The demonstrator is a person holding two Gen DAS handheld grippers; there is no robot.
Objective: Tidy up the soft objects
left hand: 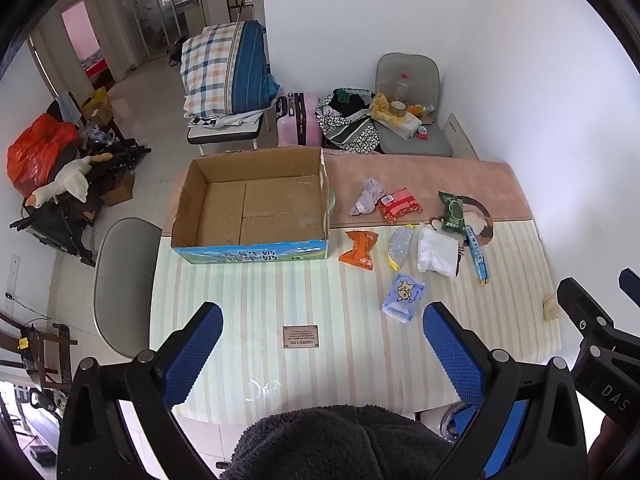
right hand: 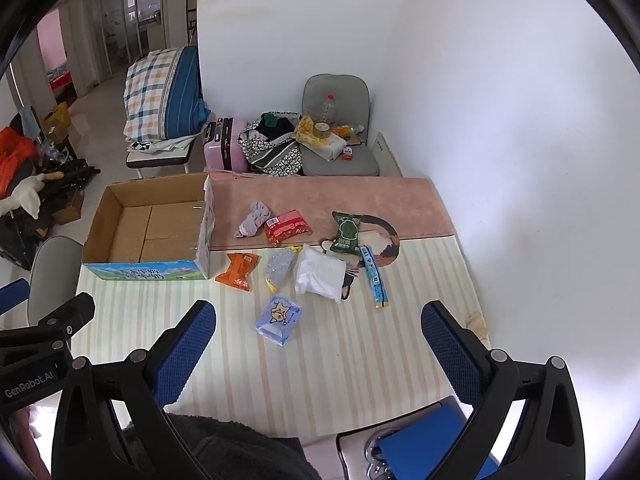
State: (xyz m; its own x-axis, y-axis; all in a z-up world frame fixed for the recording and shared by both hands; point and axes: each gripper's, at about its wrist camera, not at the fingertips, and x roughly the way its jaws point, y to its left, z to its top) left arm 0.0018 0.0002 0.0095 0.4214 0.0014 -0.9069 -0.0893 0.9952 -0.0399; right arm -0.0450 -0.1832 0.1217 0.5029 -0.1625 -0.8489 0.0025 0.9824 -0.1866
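Observation:
An empty cardboard box (left hand: 256, 200) (right hand: 152, 226) stands at the table's far left. To its right lie several soft items: a lilac cloth (left hand: 369, 196) (right hand: 254, 219), a red packet (left hand: 400, 205) (right hand: 287, 227), a green packet (left hand: 452, 212) (right hand: 347, 233), an orange packet (left hand: 359, 249) (right hand: 238, 266), a clear pouch (left hand: 400, 246) (right hand: 280, 267), a white bag (left hand: 437, 250) (right hand: 320, 274), a blue strip (left hand: 479, 256) (right hand: 374, 276) and a blue tissue pack (left hand: 403, 297) (right hand: 279, 319). My left gripper (left hand: 323, 320) and right gripper (right hand: 319, 318) hang open above the near table, holding nothing.
The striped table mat (left hand: 340, 352) (right hand: 360, 360) meets a pink cloth (left hand: 420, 178) at the far side. Behind the table stand a grey chair (left hand: 408, 120), a pink suitcase (left hand: 298, 120) and folded bedding (left hand: 228, 72). Another grey chair (left hand: 124, 280) sits left. A dark fleece sleeve (left hand: 340, 440) fills the bottom.

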